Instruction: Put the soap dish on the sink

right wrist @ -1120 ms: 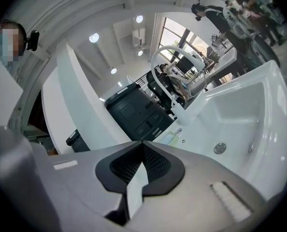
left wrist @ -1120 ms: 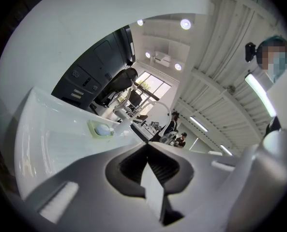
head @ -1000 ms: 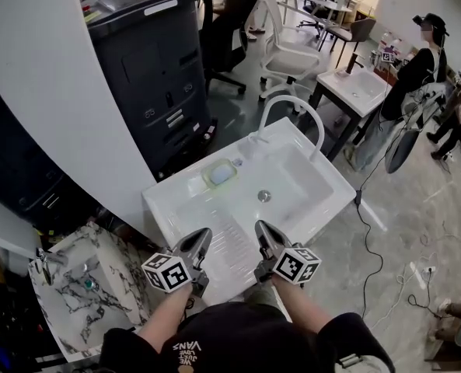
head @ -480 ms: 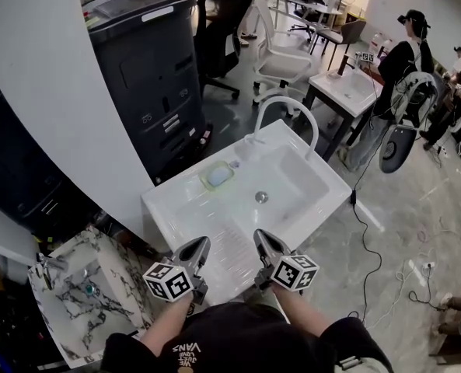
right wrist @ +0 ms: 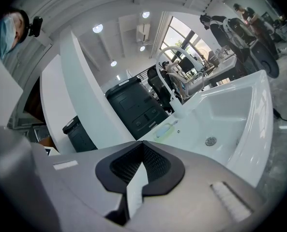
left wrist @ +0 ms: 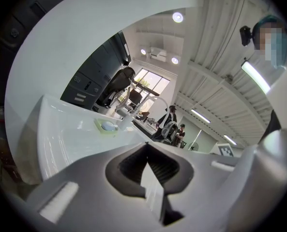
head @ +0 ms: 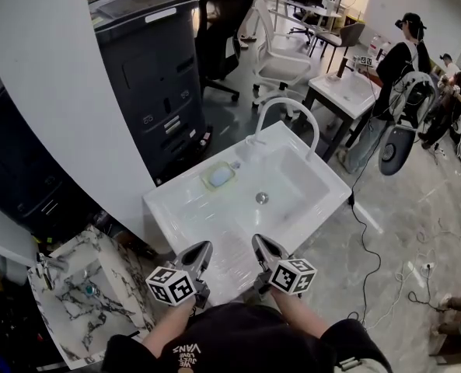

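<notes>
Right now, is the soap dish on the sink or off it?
On it: the soap dish sits flat on the back ledge of the sink, beside the faucet, with a pale bar inside.

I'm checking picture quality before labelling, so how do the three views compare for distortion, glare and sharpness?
Head view: sharp, evenly lit, mild sheen on the sink. Left gripper view: strong fisheye, black corners, ceiling lamps blown out. Right gripper view: same fisheye, glare from the window.

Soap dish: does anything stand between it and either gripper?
Nothing visible does. The soap dish sits on the back ledge of the sink; only bare sink surface separates it from the left gripper and right gripper, both shut and empty.
</notes>
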The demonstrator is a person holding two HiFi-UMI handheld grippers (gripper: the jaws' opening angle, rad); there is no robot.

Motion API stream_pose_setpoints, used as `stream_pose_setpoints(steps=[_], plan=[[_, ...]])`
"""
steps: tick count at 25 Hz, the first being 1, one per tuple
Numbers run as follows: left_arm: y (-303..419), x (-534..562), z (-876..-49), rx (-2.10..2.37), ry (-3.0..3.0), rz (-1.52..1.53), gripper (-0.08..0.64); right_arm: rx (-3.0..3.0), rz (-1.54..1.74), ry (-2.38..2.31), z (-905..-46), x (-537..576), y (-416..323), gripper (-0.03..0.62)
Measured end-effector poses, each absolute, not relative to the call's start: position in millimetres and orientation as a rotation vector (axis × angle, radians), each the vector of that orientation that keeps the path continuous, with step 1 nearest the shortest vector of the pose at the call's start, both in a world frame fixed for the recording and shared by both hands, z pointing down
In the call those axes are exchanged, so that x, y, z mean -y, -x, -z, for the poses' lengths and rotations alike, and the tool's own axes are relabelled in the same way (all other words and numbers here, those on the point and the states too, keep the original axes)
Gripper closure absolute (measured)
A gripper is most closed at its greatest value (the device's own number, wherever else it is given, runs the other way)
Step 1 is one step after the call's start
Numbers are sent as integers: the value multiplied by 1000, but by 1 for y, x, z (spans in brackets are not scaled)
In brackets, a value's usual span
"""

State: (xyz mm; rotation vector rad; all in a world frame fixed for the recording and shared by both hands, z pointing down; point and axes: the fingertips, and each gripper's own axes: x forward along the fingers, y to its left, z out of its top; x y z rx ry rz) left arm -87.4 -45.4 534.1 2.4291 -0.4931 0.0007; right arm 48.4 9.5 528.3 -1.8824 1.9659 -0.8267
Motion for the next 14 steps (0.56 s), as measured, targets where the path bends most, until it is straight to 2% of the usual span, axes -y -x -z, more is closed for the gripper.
stream_pose_setpoints(steps=[14], plan=[[84, 40, -532, 487, -2433, -4, 508, -1971, 825, 1888, -527, -11, -50, 591]])
